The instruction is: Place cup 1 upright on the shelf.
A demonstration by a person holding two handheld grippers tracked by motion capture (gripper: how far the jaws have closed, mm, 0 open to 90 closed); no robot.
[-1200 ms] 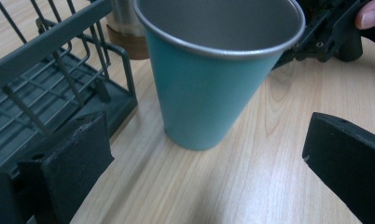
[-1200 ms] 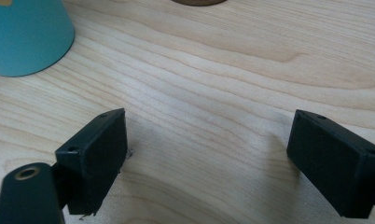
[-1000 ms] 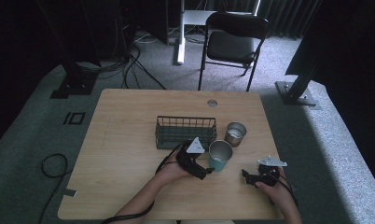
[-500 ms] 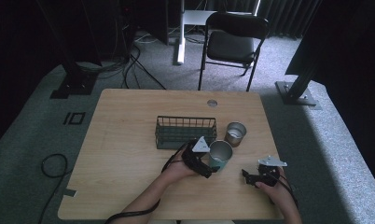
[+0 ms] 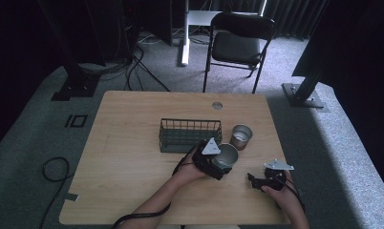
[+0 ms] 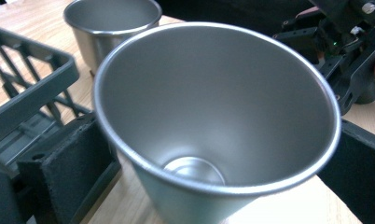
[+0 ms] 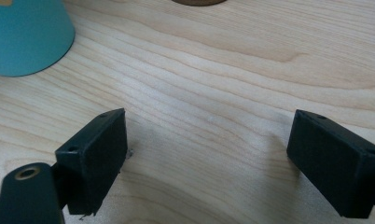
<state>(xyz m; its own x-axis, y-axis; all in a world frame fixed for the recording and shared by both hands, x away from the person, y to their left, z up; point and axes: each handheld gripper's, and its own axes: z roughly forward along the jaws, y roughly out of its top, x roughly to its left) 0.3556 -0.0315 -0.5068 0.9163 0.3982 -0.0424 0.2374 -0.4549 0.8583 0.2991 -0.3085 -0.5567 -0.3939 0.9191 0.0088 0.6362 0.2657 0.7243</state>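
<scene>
A teal cup with a steel inside stands on the wooden table, just right of a dark wire basket. My left gripper reaches round it from the left. In the left gripper view the cup sits between the jaws of the left gripper, with a strip of table showing beside the right jaw, so the gripper is open. My right gripper rests near the front right, and in its own view the right gripper is open over bare wood, with the cup farther off.
A second steel cup stands right of the basket, seen again behind the teal one. The basket's rim lies close to the left jaw. A folding chair and cables stand on the floor beyond the table.
My left gripper has slid right, bringing its jaws round the teal cup, which has stayed in place. The right gripper has not moved.
</scene>
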